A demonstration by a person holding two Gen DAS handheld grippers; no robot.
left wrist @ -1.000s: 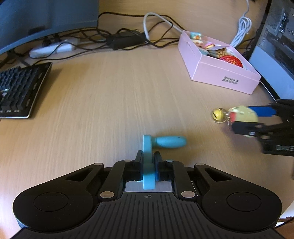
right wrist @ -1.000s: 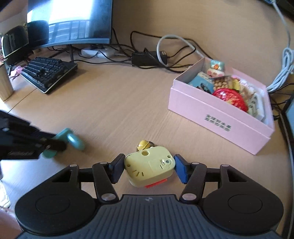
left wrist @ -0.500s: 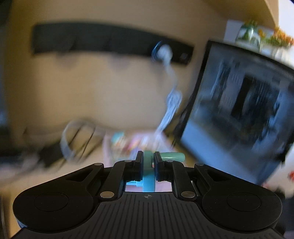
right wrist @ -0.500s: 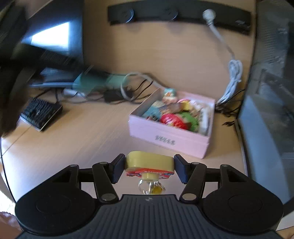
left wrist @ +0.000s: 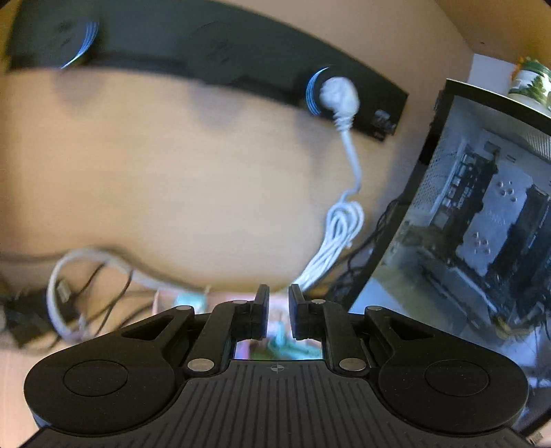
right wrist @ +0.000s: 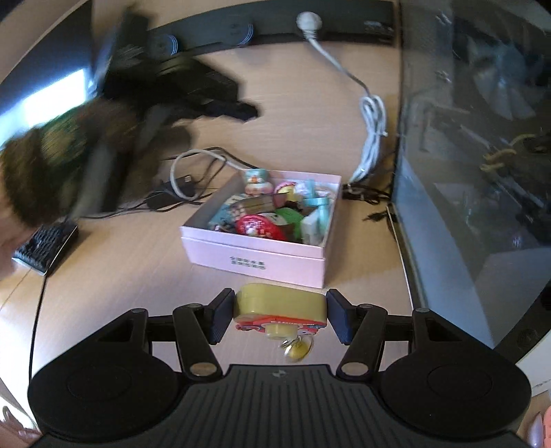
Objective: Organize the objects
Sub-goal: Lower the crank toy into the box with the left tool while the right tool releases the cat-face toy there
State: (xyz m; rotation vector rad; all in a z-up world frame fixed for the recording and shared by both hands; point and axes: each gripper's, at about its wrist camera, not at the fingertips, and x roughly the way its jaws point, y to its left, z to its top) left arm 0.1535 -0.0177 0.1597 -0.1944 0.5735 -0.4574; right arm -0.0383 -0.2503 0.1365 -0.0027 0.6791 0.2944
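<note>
My right gripper [right wrist: 279, 310] is shut on a yellow keychain toy [right wrist: 279, 305] with a small gold bell [right wrist: 296, 349] hanging under it, held above the desk just in front of the pink box [right wrist: 255, 258]. The box is full of small toys and packets, with a light blue toy [right wrist: 320, 213] at its right side. My left gripper [left wrist: 276, 312] is slightly open and empty, raised above the box; blurred pink and teal [left wrist: 280, 341] show below its fingers. In the right wrist view it is a dark blur [right wrist: 165, 89] up at the left.
A computer case with a glass panel [right wrist: 475, 172] stands close on the right. A white coiled cable [right wrist: 372, 120] hangs from a black power strip [right wrist: 344, 20] at the back. Black cables [right wrist: 179, 196] and a keyboard [right wrist: 44, 243] lie to the left.
My left gripper has let go of the blue toy, which now lies in the pink box, and has risen. My right gripper has lifted the yellow toy toward the box.
</note>
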